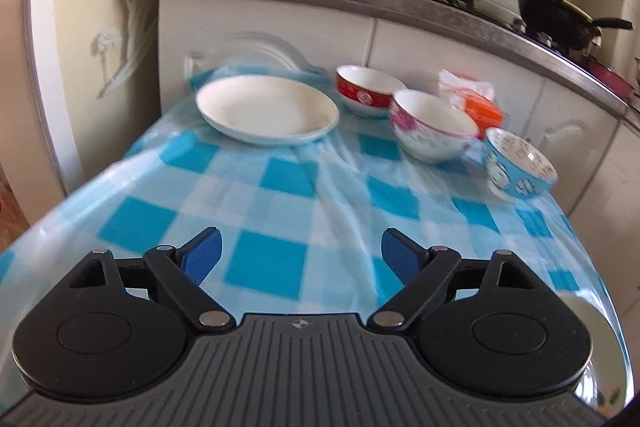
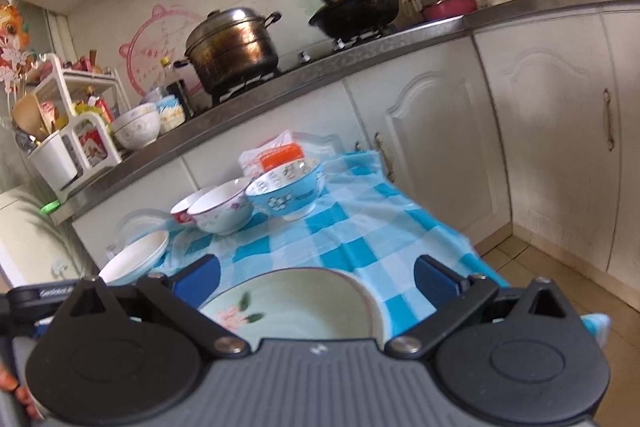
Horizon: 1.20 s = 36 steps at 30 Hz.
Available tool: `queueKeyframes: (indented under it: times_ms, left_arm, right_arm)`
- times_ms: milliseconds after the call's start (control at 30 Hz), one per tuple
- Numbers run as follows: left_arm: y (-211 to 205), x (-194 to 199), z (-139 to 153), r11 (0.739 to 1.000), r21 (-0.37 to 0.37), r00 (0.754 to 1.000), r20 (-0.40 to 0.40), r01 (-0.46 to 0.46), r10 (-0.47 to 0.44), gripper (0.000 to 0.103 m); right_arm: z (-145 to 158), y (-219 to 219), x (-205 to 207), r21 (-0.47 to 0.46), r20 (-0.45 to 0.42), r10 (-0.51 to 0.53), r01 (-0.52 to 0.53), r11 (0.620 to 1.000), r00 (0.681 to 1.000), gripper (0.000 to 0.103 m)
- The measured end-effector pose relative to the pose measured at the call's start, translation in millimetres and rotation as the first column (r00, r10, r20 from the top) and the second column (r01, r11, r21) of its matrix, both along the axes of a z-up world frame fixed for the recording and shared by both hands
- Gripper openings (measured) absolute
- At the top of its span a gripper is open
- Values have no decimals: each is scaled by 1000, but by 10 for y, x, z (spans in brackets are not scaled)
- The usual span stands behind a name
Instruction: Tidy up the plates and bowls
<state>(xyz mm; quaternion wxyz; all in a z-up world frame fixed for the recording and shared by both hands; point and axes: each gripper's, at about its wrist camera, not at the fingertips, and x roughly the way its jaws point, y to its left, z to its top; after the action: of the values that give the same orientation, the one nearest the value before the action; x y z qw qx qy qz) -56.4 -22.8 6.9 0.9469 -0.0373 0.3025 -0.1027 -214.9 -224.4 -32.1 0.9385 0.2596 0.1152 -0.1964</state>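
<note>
Plates and bowls sit spread over the blue-and-white checked tablecloth [image 1: 280,211] in front of you. At the far left end lies the white plate [image 1: 267,110], and to its right the bowls run in a row toward the right edge: the red bowl [image 1: 366,90], then the white bowl with pink flowers [image 1: 430,126] just beside it, then the blue patterned bowl [image 1: 520,165] near the cloth's right edge. All three stand upright and look empty. Behind the pink-flowered bowl rests an orange packet [image 1: 476,99].

Your left gripper [image 1: 301,255] hangs over bare cloth at the near end, its blue pads spread wide with nothing between them, well apart from the white plate.

Your right gripper [image 2: 318,281] is likewise spread wide. Below it, close to the camera, lies a pale green plate with a pink flower [image 2: 296,311]; the pads stand to either side and do not press on its rim.

Behind the table runs the kitchen counter [image 2: 360,55], carrying a lidded steamer pot [image 2: 232,47] and a black wok [image 2: 360,9].
</note>
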Motion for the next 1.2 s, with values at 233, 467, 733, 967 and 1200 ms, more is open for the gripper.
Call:
queueKeyframes:
  times_ms: [233,467,733,967,1200]
  left_arm:
    - [306,494,117,989,-98,993,29,-112,115,103]
    - [652,1006,108,949,-212,971,-5,-236,240,103]
    - [1014,1458,52,903,-308,951,-26,-300,307,103]
    - [1191,1569,-18,875,-337,935,-52,-347,351,103]
    - [1208,1613,-54,880,-340,941,-52,-331,334,103]
  right_arm:
    - [196,267,402,4,-62,110,-110,994,992,102]
    - [246,428,1064,60,-132,225,-218,974,965,102]
    - [327,569,1951,109,-107,372,-361,926,922,102]
    - [338,718,2740,129,-69,429,-419,899,900,96]
    - [242,869,3431,153,-59,488,-476,866,871,88]
